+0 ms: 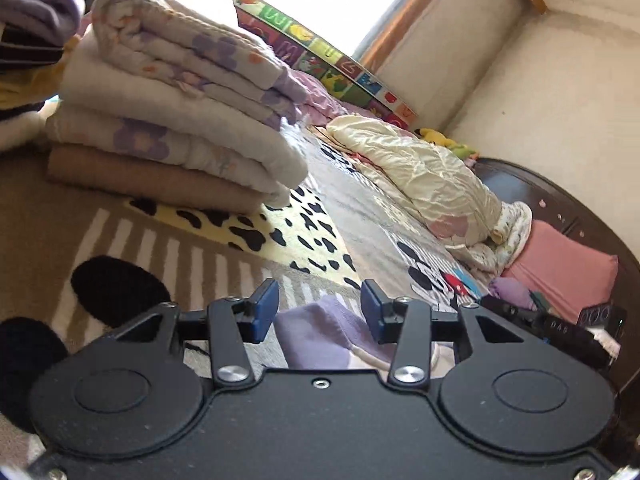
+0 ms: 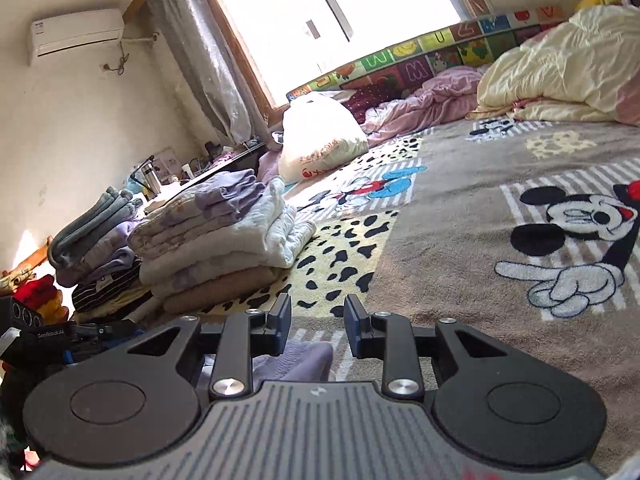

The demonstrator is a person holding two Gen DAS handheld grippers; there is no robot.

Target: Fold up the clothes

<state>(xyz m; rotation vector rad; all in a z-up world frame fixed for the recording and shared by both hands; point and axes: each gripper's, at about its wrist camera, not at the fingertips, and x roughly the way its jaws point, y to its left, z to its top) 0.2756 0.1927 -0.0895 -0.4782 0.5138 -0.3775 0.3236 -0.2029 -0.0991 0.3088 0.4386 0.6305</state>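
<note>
A lilac garment [image 1: 320,334] lies on the cartoon-print bed blanket [image 1: 168,256] just under my left gripper [image 1: 319,309], which is open with the cloth between and below its blue pads. In the right wrist view the same lilac garment [image 2: 298,362] shows beneath my right gripper [image 2: 318,325], also open with nothing pinched. A stack of folded clothes and quilts [image 1: 168,120] stands on the bed ahead of the left gripper; the right wrist view shows this stack [image 2: 216,236] at the left.
A crumpled cream quilt [image 1: 424,176] and a pink pillow [image 1: 560,272] lie at the right by the dark headboard [image 1: 520,188]. A white sack [image 2: 320,136], pink bedding [image 2: 432,100] and an alphabet mat [image 2: 420,56] sit below the window. More folded piles [image 2: 92,240] flank the stack.
</note>
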